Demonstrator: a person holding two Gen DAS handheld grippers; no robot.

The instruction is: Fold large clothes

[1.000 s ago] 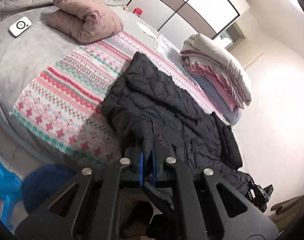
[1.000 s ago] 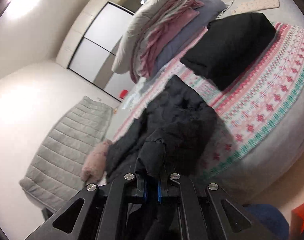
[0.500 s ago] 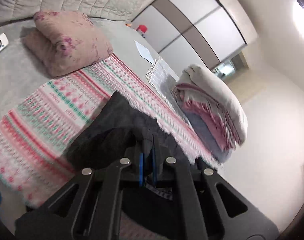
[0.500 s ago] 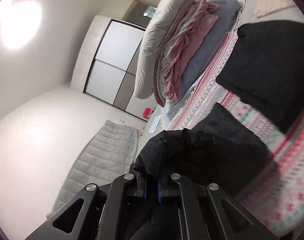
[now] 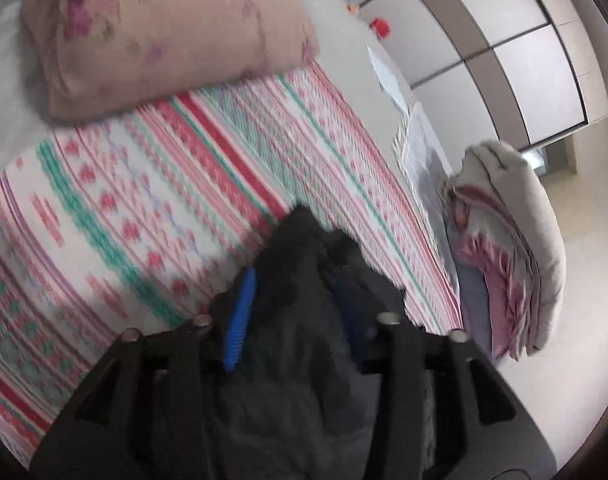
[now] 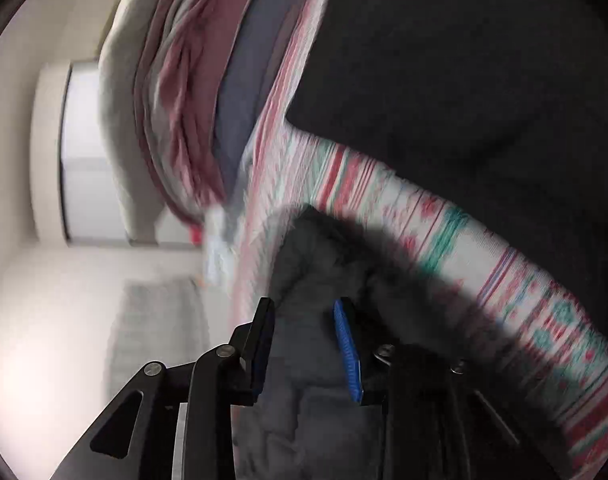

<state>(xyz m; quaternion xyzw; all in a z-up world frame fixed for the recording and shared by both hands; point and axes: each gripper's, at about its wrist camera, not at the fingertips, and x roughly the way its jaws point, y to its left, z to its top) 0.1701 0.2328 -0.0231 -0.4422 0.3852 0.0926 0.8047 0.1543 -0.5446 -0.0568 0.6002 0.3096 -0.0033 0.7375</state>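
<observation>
A black quilted jacket lies bunched on the patterned pink, white and green blanket. My left gripper is open, its blue pads spread, with jacket fabric lying loose between them. In the right wrist view the same jacket sits between the spread blue pads of my right gripper, which is open too. A second dark folded garment lies on the blanket further up. Both views are blurred by motion.
A pink flowered pillow lies at the head of the bed. A stack of folded quilts in grey, pink and blue stands on the right side, also in the right wrist view. A white wardrobe stands behind.
Both grippers have opened and let go of the jacket, which now rests on the blanket. Both moved down and forward over the bed, closer to the blanket.
</observation>
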